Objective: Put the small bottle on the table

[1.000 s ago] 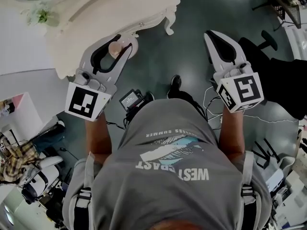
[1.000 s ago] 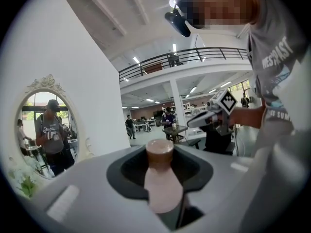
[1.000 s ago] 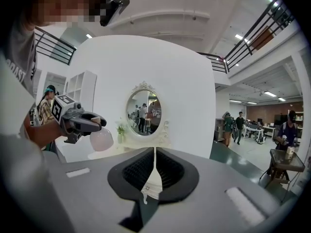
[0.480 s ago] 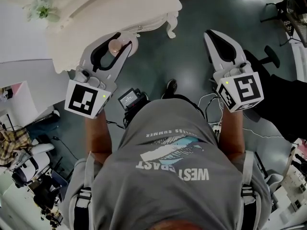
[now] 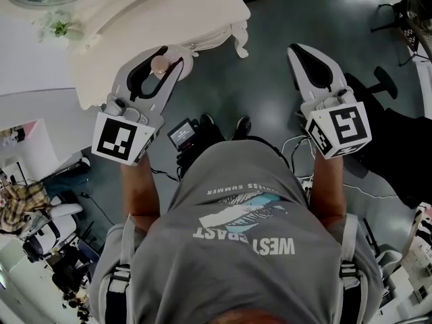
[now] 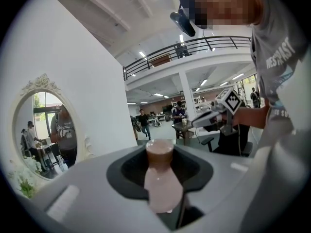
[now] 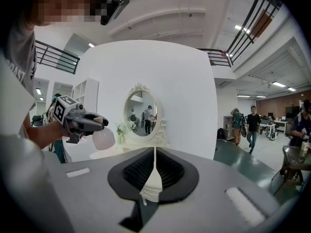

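Observation:
A small pink bottle (image 5: 160,64) with a round belly sits between the jaws of my left gripper (image 5: 167,57), which is shut on it. It hangs at the front edge of the white dressing table (image 5: 135,19). In the left gripper view the bottle (image 6: 160,178) stands upright between the jaws, its cap upward. The right gripper view shows the same bottle (image 7: 103,139) in the air, left of the oval mirror (image 7: 141,111). My right gripper (image 5: 302,52) is shut and empty over the floor, well to the right of the table; its closed tip (image 7: 154,152) holds nothing.
A small plant (image 5: 59,25) stands on the table's left part. An office chair (image 5: 378,79) and dark bags lie at the right. Cables and a small device (image 5: 182,135) lie on the green floor by the person's feet. People walk in the hall far behind.
Both grippers keep nearly the same places, the bottle still held at the table's edge. The person's feet have stepped forward and the view has shifted slightly.

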A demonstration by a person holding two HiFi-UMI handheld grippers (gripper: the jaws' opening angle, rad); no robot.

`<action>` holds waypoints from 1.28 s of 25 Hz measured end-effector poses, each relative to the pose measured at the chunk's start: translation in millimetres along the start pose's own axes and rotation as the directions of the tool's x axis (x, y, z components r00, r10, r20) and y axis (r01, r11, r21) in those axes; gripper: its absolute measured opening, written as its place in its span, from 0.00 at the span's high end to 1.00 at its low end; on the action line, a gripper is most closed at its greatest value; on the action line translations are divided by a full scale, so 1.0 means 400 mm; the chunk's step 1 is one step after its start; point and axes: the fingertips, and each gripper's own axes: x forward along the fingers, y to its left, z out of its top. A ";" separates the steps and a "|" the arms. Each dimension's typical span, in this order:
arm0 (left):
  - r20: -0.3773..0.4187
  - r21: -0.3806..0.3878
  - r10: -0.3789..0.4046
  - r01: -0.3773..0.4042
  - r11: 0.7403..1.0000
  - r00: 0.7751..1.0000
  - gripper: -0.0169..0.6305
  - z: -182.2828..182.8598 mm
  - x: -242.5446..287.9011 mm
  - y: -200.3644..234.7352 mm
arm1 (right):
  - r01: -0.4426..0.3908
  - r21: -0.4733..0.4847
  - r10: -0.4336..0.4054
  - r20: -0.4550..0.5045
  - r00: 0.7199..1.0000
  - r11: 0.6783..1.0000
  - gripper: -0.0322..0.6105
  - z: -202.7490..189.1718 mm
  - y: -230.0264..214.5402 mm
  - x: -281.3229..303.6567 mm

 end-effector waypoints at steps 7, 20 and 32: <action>0.008 -0.001 -0.053 0.053 0.999 0.999 0.78 -0.019 0.061 0.046 | 0.046 0.011 -0.046 -0.024 0.999 0.999 0.93 -0.012 -0.021 0.036; 0.068 0.023 -0.215 0.214 0.977 0.974 0.78 -0.009 0.192 0.175 | 0.192 0.029 -0.191 -0.053 0.980 0.981 0.93 0.033 -0.056 0.128; 0.069 0.021 -0.288 0.287 0.958 0.955 0.78 -0.052 0.303 0.311 | 0.278 0.048 -0.273 -0.096 0.957 0.959 0.93 0.037 -0.091 0.235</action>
